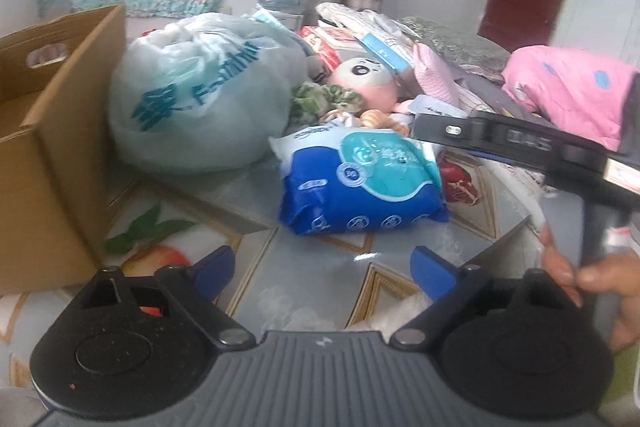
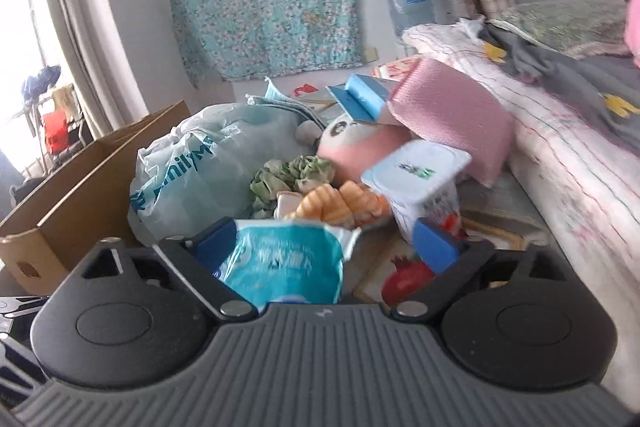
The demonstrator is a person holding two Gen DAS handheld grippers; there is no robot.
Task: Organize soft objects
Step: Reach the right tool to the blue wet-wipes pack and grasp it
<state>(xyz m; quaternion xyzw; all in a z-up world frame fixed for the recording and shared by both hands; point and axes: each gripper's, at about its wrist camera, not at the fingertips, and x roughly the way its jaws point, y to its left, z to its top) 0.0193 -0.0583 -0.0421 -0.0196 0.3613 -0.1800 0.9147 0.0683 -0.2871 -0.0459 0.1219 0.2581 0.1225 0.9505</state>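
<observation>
Here, counted by kind:
Tongs: two. The left tongs stand apart over bare tabletop at the bottom of the left view, nothing between the blue pads. The right tongs are apart too, low in the right view, with the wipes pack between the pads; whether either pad touches it cannot be told.
Wipes pack: one, blue and teal, lying flat at the centre of the left view.
Plastic bag: one, pale green, knotted and full, left of centre, just beside the box.
Cardboard box: one, open, at the left edge.
Plush toy: one, pink, mid-frame behind the green cloth.
Yogurt cup: one, tilted, right of centre.
Pink pad: one, upper right of the pile.
Hand: one, lower right of the left view.
</observation>
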